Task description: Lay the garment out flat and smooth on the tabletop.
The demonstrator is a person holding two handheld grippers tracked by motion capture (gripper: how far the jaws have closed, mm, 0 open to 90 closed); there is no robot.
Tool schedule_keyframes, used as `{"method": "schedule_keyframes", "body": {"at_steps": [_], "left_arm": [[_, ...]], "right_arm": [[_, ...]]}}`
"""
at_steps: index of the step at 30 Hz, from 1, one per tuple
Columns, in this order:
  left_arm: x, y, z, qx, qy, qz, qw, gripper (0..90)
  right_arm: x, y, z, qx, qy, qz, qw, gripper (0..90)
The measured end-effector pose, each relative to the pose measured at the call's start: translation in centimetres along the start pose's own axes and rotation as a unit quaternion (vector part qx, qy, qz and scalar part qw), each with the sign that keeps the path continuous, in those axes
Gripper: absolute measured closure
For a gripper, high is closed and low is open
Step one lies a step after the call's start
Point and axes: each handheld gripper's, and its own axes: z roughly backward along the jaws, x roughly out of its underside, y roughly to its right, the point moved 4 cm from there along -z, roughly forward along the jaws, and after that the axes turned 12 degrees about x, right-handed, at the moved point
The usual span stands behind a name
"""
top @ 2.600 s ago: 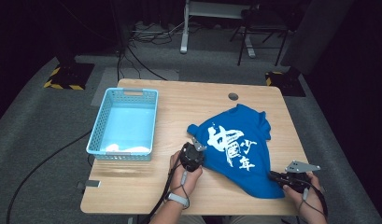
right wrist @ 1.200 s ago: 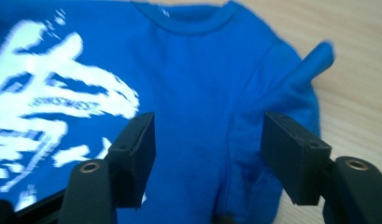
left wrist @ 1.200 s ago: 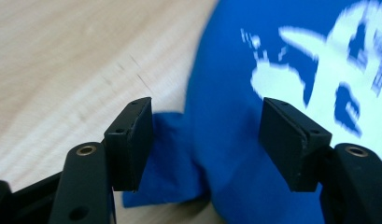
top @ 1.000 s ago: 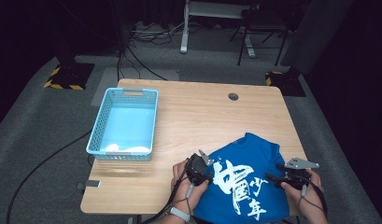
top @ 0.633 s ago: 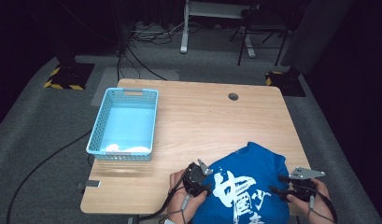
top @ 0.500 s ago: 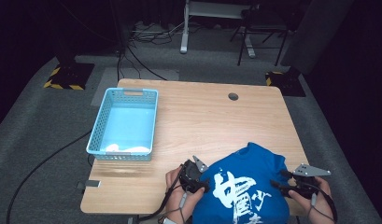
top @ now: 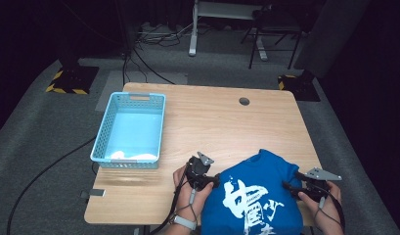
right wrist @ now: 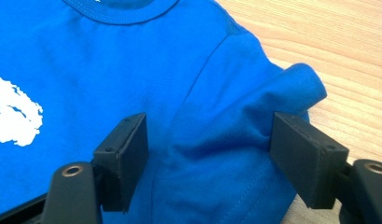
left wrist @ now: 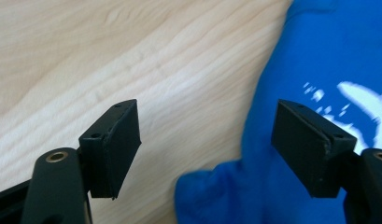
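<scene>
Fabric of a blue T-shirt (top: 258,196) with white printed characters lies at the near edge of the wooden surface (top: 212,122), toward the person's right, its lower part running past that edge in the high view. The left gripper (top: 214,180) sits at the shirt's left edge, held in the left hand (top: 190,188); in the left gripper view its jaws stand wide apart and hold nothing, one over bare wood, the other over blue cloth, with a corner of the shirt (left wrist: 291,140) lying between them near the bottom. The right gripper (top: 288,187) rests at the shirt's right edge, held in the right hand (top: 324,205); in the right gripper view its jaws are also spread wide, straddling a rumpled sleeve (right wrist: 272,107) without closing on it, and the ribbed collar (right wrist: 118,11) shows at the top. A light blue plastic basket (top: 131,129) stands well apart on the left part of the surface, with something pale lying at its near end. A round cable hole (top: 244,101) is set in the far part of the surface. Cables (top: 144,54) trail across the grey floor beyond.
</scene>
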Motion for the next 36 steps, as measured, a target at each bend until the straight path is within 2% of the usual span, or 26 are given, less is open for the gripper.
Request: {"method": "schedule_keyframes", "body": {"at_steps": [2, 4, 6, 7, 8, 10, 12, 14, 15, 16, 18, 19, 20, 21, 22, 23, 24, 25, 26, 27, 28, 29, 31, 32, 34, 36], "left_arm": [[-0.2, 0.4, -0.4, 0.009, -0.007, -0.002, 0.9999, 23.5], [-0.2, 0.7, -1.3, 0.024, -0.024, -0.004, 0.9994, 23.6], [0.1, 0.7, -2.1, 0.047, -0.037, 0.009, 0.9982, 25.1], [0.1, 0.7, -2.1, 0.047, -0.037, 0.009, 0.9982, 28.5], [0.1, 0.8, -2.4, 0.045, -0.037, -0.003, 0.9983, 28.5], [0.2, 1.4, -2.3, 0.049, -0.038, -0.022, 0.9978, 55.0], [-0.1, 2.0, -1.9, 0.029, -0.014, -0.049, 0.9982, 76.7], [-0.6, 2.9, -1.3, 0.026, 0.017, -0.072, 0.9969, 85.0], [-0.9, 3.6, -1.0, 0.038, 0.029, -0.083, 0.9954, 85.0], [-1.1, 4.4, -0.8, 0.055, 0.035, -0.096, 0.9932, 84.2], [-1.2, 6.6, -0.8, 0.107, 0.033, -0.129, 0.9852, 82.6], [-1.1, 8.0, -0.9, 0.145, 0.021, -0.147, 0.9782, 81.1], [-1.0, 9.2, -1.0, 0.176, 0.011, -0.170, 0.9695, 78.4], [-0.8, 10.2, -1.1, 0.180, 0.002, -0.185, 0.9662, 76.1], [-0.8, 10.9, -1.2, 0.193, -0.004, -0.193, 0.9621, 72.8], [-0.8, 11.3, -1.2, 0.221, -0.006, -0.186, 0.9573, 67.9], [-1.0, 11.3, -1.2, 0.232, 0.000, -0.166, 0.9585, 61.3], [-1.2, 10.7, -1.2, 0.218, 0.009, -0.149, 0.9645, 53.7], [-1.5, 9.8, -1.2, 0.183, 0.015, -0.136, 0.9737, 47.1], [-1.7, 8.7, -1.2, 0.133, 0.016, -0.120, 0.9836, 41.7], [-1.8, 7.5, -1.2, 0.087, 0.015, -0.106, 0.9904, 38.2], [-1.8, 6.4, -1.2, 0.060, 0.014, -0.090, 0.9940, 36.5], [-1.6, 4.6, -1.4, 0.034, 0.013, -0.065, 0.9972, 33.6], [-1.4, 3.9, -1.6, 0.026, 0.002, -0.054, 0.9982, 33.5], [-0.9, 2.9, -2.2, 0.025, -0.012, -0.033, 0.9991, 31.8], [-0.3, 2.5, -2.8, 0.021, -0.031, -0.028, 0.9989, 31.3]], "right_arm": [[0.0, 0.0, 0.0, 0.001, 0.000, -0.001, 1.0000, 29.0], [0.0, -0.1, 0.0, 0.003, 0.000, -0.003, 1.0000, 29.0], [0.0, -0.1, 0.0, 0.003, 0.000, -0.004, 1.0000, 28.9], [0.0, -0.1, 0.0, 0.003, 0.000, -0.004, 1.0000, 28.9], [0.0, -0.1, 0.0, 0.003, 0.000, -0.004, 1.0000, 28.9], [0.0, -0.1, 0.0, 0.002, -0.001, -0.004, 1.0000, 29.1], [0.0, -0.1, 0.0, 0.002, -0.001, -0.005, 1.0000, 29.2], [0.0, 0.0, 0.0, 0.001, -0.001, -0.006, 1.0000, 29.2], [0.0, 0.0, 0.0, 0.001, -0.001, -0.006, 1.0000, 29.2], [0.0, 0.0, 0.0, 0.001, -0.001, -0.006, 1.0000, 29.1], [0.0, -0.1, 0.0, 0.002, -0.001, -0.005, 1.0000, 29.1], [0.0, -0.1, 0.0, 0.002, -0.001, -0.005, 1.0000, 29.1], [0.0, 0.0, 0.0, 0.001, -0.001, -0.006, 1.0000, 29.2], [0.0, 0.0, 0.0, 0.001, -0.001, -0.006, 1.0000, 29.2], [0.0, 0.0, 0.0, 0.001, -0.001, -0.007, 1.0000, 29.2], [0.0, 0.0, 0.0, 0.001, -0.001, -0.007, 1.0000, 29.2], [0.0, 0.0, 0.0, 0.001, -0.001, -0.007, 1.0000, 29.2], [0.0, 0.0, 0.0, 0.001, -0.001, -0.007, 1.0000, 29.2], [0.0, 0.0, 0.0, 0.001, -0.001, -0.007, 1.0000, 29.2], [0.0, 0.0, 0.0, 0.001, -0.001, -0.007, 1.0000, 29.2], [0.0, 0.0, 0.0, 0.001, -0.001, -0.007, 1.0000, 29.2], [0.0, 0.0, 0.0, 0.001, -0.001, -0.007, 1.0000, 29.2], [0.0, 0.0, 0.0, 0.001, -0.001, -0.007, 1.0000, 29.2], [0.0, 0.0, 0.0, 0.000, -0.001, -0.008, 1.0000, 29.2], [0.0, 0.0, 0.0, 0.000, -0.001, -0.007, 1.0000, 29.2], [0.0, 0.0, 0.0, 0.001, -0.001, -0.007, 1.0000, 29.2]]}}
